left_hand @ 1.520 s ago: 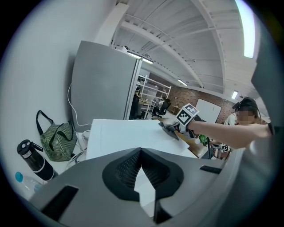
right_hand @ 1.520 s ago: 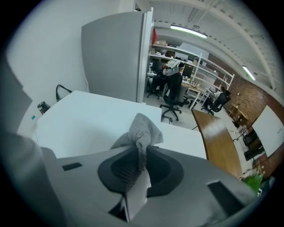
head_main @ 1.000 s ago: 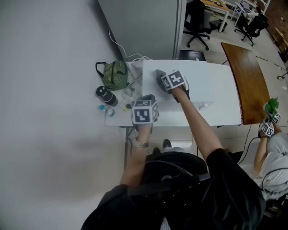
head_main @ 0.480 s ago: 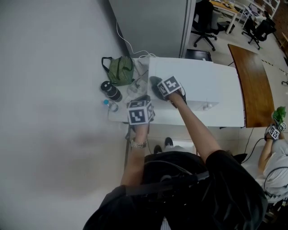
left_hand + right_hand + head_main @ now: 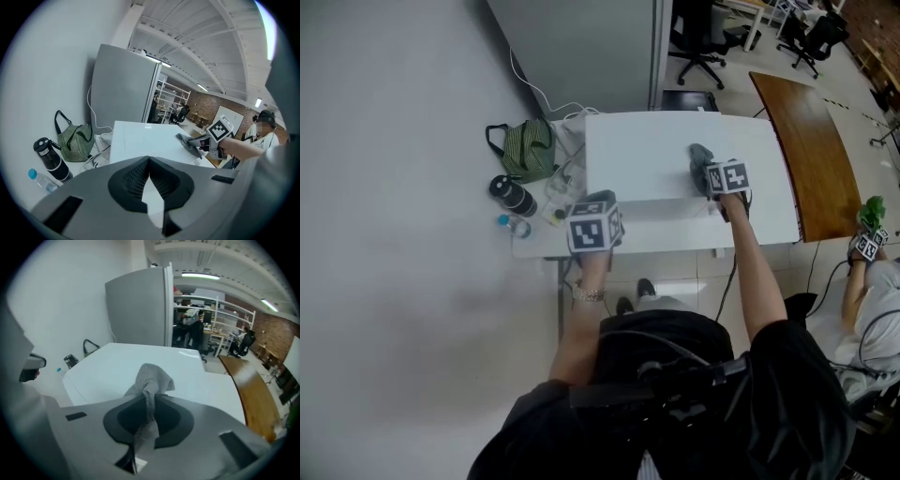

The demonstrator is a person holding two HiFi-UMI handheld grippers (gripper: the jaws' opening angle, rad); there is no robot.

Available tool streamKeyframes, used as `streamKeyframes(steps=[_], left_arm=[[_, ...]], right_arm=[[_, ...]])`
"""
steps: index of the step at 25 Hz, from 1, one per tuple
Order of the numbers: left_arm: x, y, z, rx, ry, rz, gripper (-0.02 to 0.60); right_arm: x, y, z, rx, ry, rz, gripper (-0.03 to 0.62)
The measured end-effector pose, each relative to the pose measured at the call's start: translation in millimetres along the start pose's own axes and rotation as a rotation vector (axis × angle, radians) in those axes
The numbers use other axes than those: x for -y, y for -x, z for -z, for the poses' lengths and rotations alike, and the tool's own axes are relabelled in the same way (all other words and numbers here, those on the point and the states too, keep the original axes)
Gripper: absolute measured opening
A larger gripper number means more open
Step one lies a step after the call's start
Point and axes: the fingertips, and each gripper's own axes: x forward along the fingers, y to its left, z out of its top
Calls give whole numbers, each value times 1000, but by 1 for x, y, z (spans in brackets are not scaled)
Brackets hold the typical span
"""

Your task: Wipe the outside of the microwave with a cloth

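Observation:
The white microwave [image 5: 642, 159] stands on a white table [image 5: 539, 246]; its flat top fills the middle of the left gripper view [image 5: 138, 138] and the right gripper view [image 5: 112, 364]. My right gripper [image 5: 709, 176] is shut on a grey cloth [image 5: 699, 157] that rests on the right part of the microwave's top. The cloth [image 5: 152, 377] bunches up between the jaws of that gripper [image 5: 149, 401]. My left gripper [image 5: 597, 204] hovers at the microwave's front left corner, its jaws [image 5: 149, 161] shut with nothing in them. From there the cloth [image 5: 186, 141] shows ahead to the right.
Left of the microwave lie a green striped bag [image 5: 528, 150], a black bottle [image 5: 513, 197], a small blue-capped bottle [image 5: 515, 226] and white cables. A grey cabinet [image 5: 581, 47] stands behind. A brown table [image 5: 806, 141] and another person [image 5: 872, 300] are at the right.
My right gripper has slid the cloth across the microwave's top from its left part to its right part. The left gripper has stayed at the front left corner.

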Motion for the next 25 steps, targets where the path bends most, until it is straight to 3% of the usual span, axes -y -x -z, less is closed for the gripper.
streamKeyframes(steps=[5,8,10,11,13,16,18,21,25], left_arm=[[2,3,-1,0,-6,11,-7],[-6,10,-3,6,-3,3,-7],[-13,19,-3,11,1,-9,-6],[-18,25,-2,16,6,-18,-6],[-32,35,-3,28,20,-44,-7],[-55,49,-2,43,42,-95,-6],[-70,61,0,48,52,-134,-6],[-87,77,4,53,60,-185,-6],[-100,89,13,45,76,-220,-7]], right_arm=[[70,26,31,-9,-88,132,40],[79,34,35,-31,-85,238,40],[62,47,26,63,-100,292,40],[35,53,16,153,-98,262,40],[-50,62,-6,338,-43,105,40],[-208,72,-26,548,180,-160,40],[-287,66,-19,614,284,-283,40],[-334,32,3,573,308,-319,41],[-337,2,15,536,306,-253,41]])
